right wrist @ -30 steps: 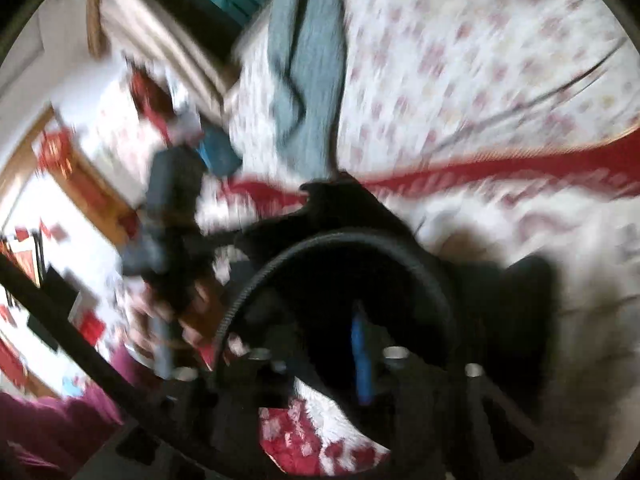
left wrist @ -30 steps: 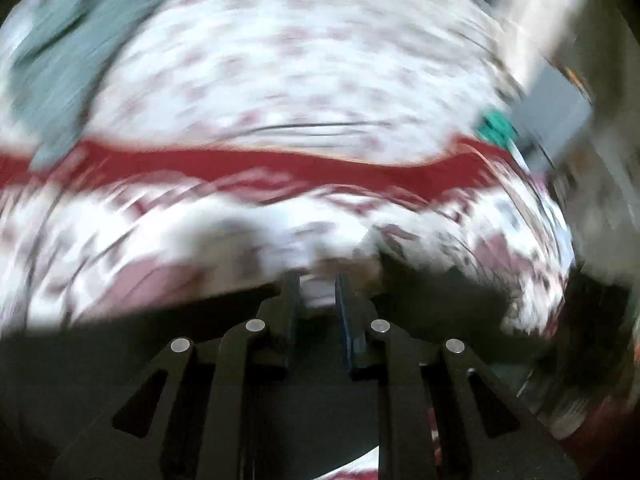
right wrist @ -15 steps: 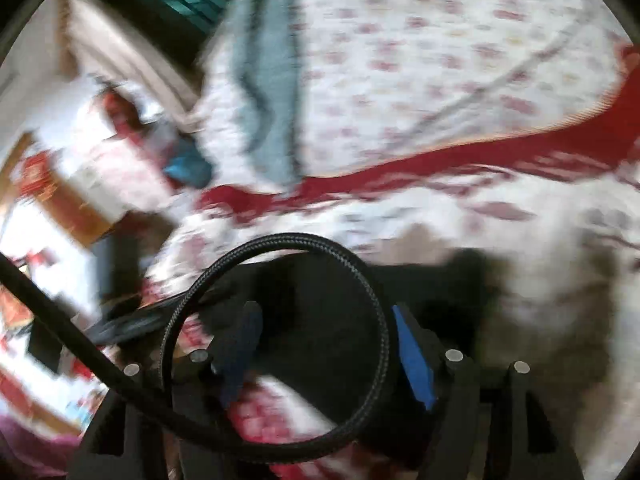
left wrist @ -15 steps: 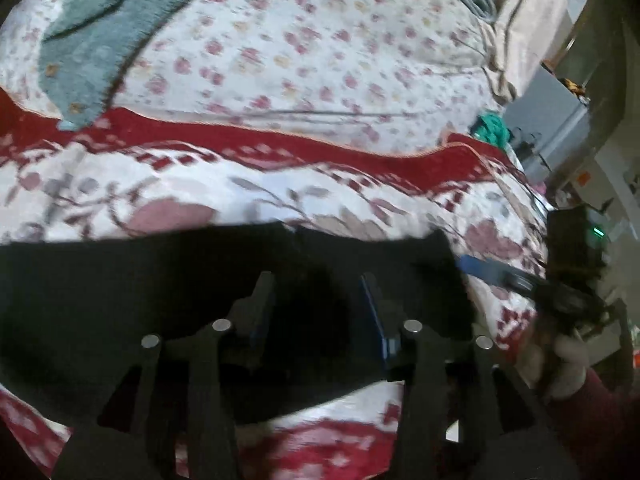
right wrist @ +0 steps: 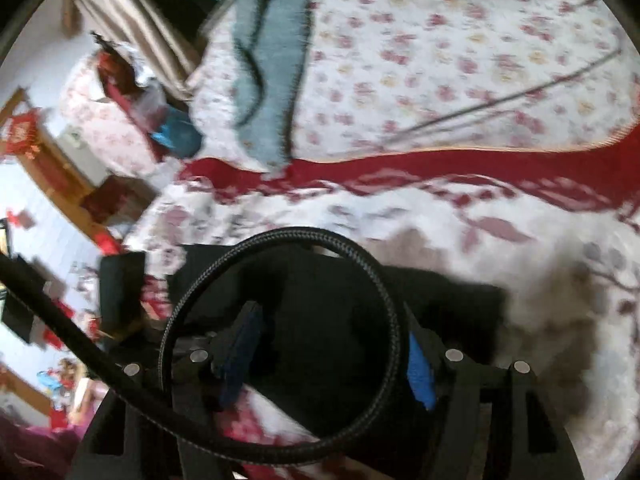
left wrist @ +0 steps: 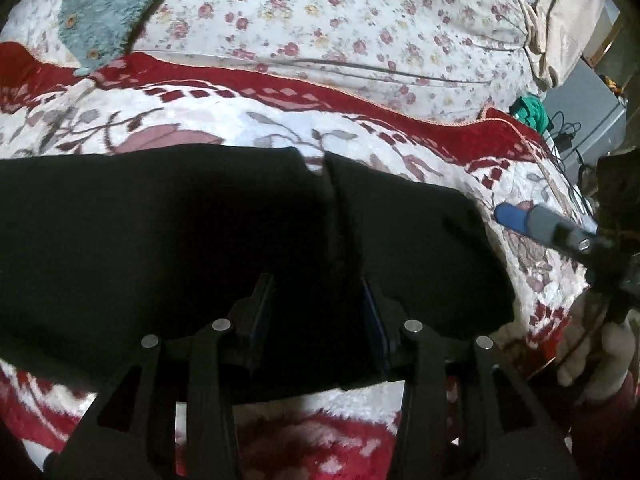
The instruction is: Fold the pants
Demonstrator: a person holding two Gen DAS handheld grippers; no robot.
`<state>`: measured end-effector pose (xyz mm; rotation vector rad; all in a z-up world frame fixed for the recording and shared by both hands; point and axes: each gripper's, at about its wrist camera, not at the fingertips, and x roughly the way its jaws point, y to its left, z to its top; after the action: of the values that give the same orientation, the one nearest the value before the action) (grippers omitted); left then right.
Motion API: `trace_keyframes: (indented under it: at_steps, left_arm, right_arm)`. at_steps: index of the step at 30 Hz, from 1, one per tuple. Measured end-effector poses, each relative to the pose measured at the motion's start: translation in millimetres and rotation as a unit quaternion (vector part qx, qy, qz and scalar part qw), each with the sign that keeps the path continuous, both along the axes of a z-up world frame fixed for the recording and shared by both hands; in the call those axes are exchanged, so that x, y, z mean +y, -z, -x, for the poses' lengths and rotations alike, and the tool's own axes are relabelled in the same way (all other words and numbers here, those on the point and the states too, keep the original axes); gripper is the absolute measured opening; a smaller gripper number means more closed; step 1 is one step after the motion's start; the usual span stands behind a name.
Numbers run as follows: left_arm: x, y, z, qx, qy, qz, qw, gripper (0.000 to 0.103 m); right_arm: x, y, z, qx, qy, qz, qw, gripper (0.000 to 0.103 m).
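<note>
On the near part of the bed, black fabric pants (left wrist: 168, 232) lie flat across a red-and-white floral plush blanket (left wrist: 208, 120).
Left gripper (left wrist: 318, 312) over pants, jaws partly apart after just opening, cloth under and between the fingers but not pinched. Right gripper (right wrist: 332, 356) likewise over the dark cloth, jaws wide, recently opened, nothing clamped; braided black cable loop (right wrist: 384, 292) hangs before it. Far left: teal fleece garment (left wrist: 108, 12) on white flowered sheet (left wrist: 360, 28).
</note>
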<state>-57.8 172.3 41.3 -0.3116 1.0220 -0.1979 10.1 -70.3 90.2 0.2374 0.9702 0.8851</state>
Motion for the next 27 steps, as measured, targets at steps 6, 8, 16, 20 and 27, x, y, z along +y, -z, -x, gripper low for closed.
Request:
trace_keyframes:
  at_steps: [6,8,16,20,27]
  left_arm:
    - [24,-14,19,-0.015,-0.053,-0.035,0.9978,0.041]
    - [36,-18,27,-0.020,-0.077,-0.045,0.9959,0.041]
    - [79,-20,52,-0.016,-0.143,-0.059,0.9878,0.041]
    - [110,-20,71,-0.022,-0.195,-0.001,0.9806,0.048]
    - [154,-9,113,-0.027,-0.297,0.072,0.9517,0.057]
  right_arm:
    - [60,-4,-2,0.017,-0.075,-0.020,0.997,0.064]
    - [84,-3,-3,0.015,-0.103,-0.014,0.994,0.064]
    - [154,-3,-4,0.001,-0.167,0.001,0.986,0.069]
    - [177,-1,-7,0.014,-0.178,-0.006,0.984,0.069]
    - [236,5,-12,0.016,-0.227,0.012,0.974,0.076]
